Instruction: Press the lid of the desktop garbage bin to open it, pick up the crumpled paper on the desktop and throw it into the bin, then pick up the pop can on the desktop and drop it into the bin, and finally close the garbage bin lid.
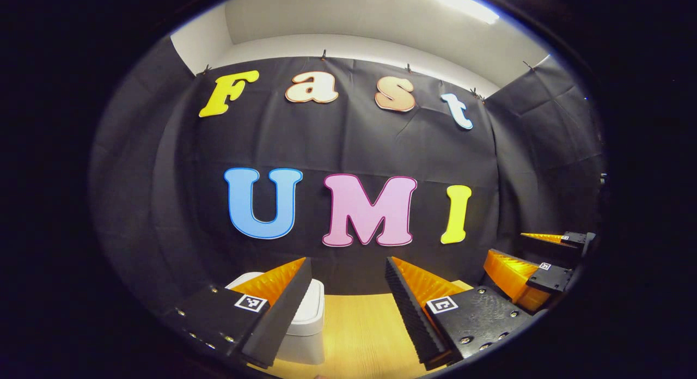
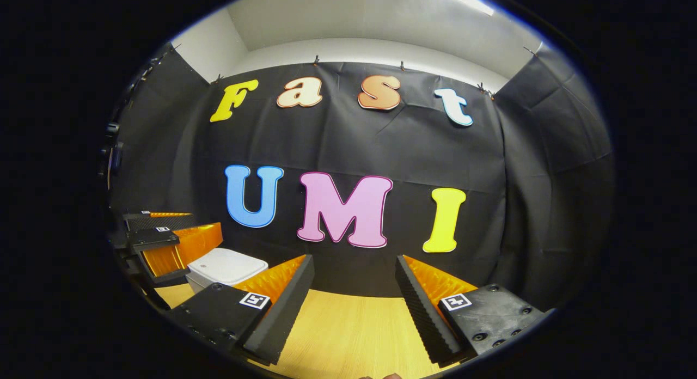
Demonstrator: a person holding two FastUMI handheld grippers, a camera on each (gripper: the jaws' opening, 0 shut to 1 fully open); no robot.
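Observation:
A white desktop garbage bin [image 1: 309, 319] with its lid down stands on the wooden table, partly behind my left gripper's left finger. My left gripper [image 1: 348, 303] is open and holds nothing, raised above the table. In the right gripper view the same bin [image 2: 226, 267] sits at the lower left with its lid shut. My right gripper [image 2: 354, 303] is open with nothing between its fingers. The left gripper [image 2: 163, 237] hangs just left of the bin in that view. The right gripper [image 1: 536, 262] appears at the far right of the left gripper view.
The light wooden table [image 2: 348, 335] runs up to the black cloth wall behind it. A bare stretch of table [image 1: 359, 335] lies between the fingers in both views.

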